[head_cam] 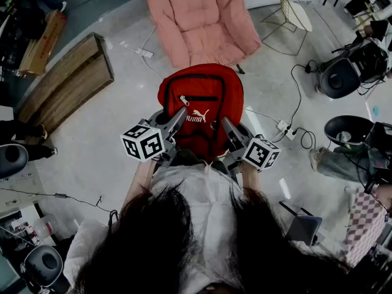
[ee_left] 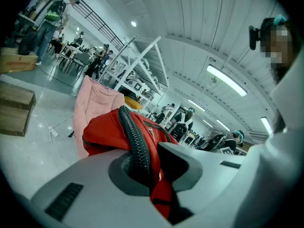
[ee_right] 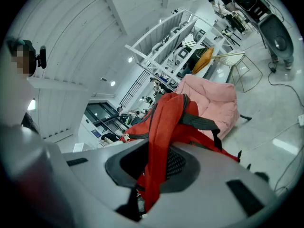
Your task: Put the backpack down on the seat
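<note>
A red backpack [head_cam: 199, 106] with black zips hangs in the air between my two grippers, just in front of a pink padded seat [head_cam: 202, 17]. My left gripper [head_cam: 177, 118] is shut on the backpack's black-zipped edge [ee_left: 135, 141]. The right gripper [head_cam: 225, 126] is shut on a red shoulder strap [ee_right: 159, 141]. In the left gripper view the backpack [ee_left: 107, 129] bulges ahead with the pink seat [ee_left: 92, 101] behind it. The right gripper view shows the backpack [ee_right: 168, 115] against the seat [ee_right: 216, 99].
A wooden platform [head_cam: 67, 81] lies on the floor at the left. A power strip [head_cam: 144, 53] and cables run near the seat. A wire-frame chair [head_cam: 294, 8] stands at the right, with black chairs [head_cam: 340, 75] and another power strip [head_cam: 285, 128] nearby.
</note>
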Demonstrator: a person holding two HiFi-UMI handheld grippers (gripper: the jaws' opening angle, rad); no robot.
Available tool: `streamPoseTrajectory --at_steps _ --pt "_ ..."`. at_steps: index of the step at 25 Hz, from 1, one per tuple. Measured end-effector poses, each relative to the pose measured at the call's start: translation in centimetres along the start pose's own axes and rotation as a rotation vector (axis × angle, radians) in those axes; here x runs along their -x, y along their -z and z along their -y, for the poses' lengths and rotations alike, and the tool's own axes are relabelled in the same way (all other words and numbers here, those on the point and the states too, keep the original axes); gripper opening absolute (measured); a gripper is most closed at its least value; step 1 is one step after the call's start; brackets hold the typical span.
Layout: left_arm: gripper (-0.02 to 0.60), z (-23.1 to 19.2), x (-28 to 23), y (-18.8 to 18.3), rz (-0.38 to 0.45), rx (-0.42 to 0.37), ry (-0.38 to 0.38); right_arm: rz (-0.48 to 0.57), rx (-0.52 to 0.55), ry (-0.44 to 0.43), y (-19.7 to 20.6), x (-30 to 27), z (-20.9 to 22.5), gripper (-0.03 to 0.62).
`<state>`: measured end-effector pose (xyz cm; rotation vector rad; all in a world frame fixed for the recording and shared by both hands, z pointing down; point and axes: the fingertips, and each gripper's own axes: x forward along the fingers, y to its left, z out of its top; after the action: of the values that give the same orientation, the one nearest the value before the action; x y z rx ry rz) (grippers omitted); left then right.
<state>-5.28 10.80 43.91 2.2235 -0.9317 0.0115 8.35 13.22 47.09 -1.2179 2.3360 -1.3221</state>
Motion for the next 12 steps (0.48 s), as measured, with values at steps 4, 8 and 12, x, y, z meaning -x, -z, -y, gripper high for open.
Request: streamPoseTrajectory --at_steps 4,8,12 --pt "0.063 0.44 0.44 0.57 -0.027 -0.017 0.015 -0.018 0.023 0.031 0.49 0.06 0.11 0.067" --pt "0.06 0.22 0.71 -0.03 -0.03 -0.009 0.04 -0.01 0.035 0.06 0.61 -0.5 -0.25 0.067" --pt "0.06 0.28 0.97 -0.33 -0.031 -0.025 0.052 0.003 0.047 0.075 0.7 -0.59 -0.55 0.067"
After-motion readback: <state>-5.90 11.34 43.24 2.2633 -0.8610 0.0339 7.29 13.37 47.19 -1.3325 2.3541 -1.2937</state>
